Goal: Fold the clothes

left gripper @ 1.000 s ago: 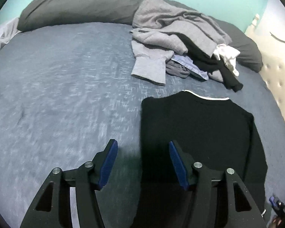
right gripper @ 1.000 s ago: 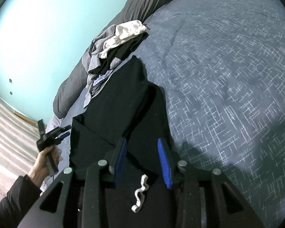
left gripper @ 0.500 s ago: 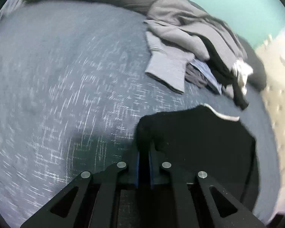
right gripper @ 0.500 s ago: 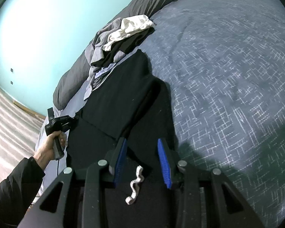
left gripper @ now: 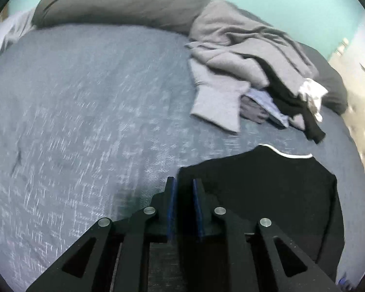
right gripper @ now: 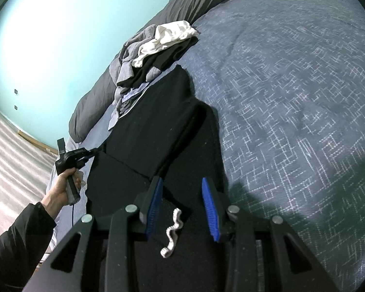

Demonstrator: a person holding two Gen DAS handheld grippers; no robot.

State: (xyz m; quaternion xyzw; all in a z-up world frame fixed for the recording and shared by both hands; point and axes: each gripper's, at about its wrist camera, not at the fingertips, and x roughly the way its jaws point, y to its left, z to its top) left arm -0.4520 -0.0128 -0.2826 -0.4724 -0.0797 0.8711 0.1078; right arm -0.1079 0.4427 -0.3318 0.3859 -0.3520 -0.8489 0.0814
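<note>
A black sweater (left gripper: 255,187) with a white-trimmed neck lies flat on the blue-grey bedspread (left gripper: 85,121). My left gripper (left gripper: 183,182) has the sweater's left edge between its blue pads. Its jaws are opening slightly, with a narrow gap and the cloth still pinched. In the right wrist view, a hand (right gripper: 63,185) holds the left gripper (right gripper: 91,153), and the sweater (right gripper: 153,121) is drawn to a point at its tip. My right gripper (right gripper: 181,180) is partly closed on a bunch of black fabric at the near end. A white cord (right gripper: 171,233) lies between its fingers.
A heap of grey, black and white clothes (left gripper: 243,56) lies beyond the sweater, against a long dark grey pillow (left gripper: 109,4). A beige tufted headboard (left gripper: 362,126) borders the bed on the right. The heap (right gripper: 155,48) and a striped floor (right gripper: 9,146) show in the right wrist view.
My left gripper, wide open a second ago, moved in on the sweater's left edge and closed on it; its jaws now stand slightly wider. The right gripper has stayed put.
</note>
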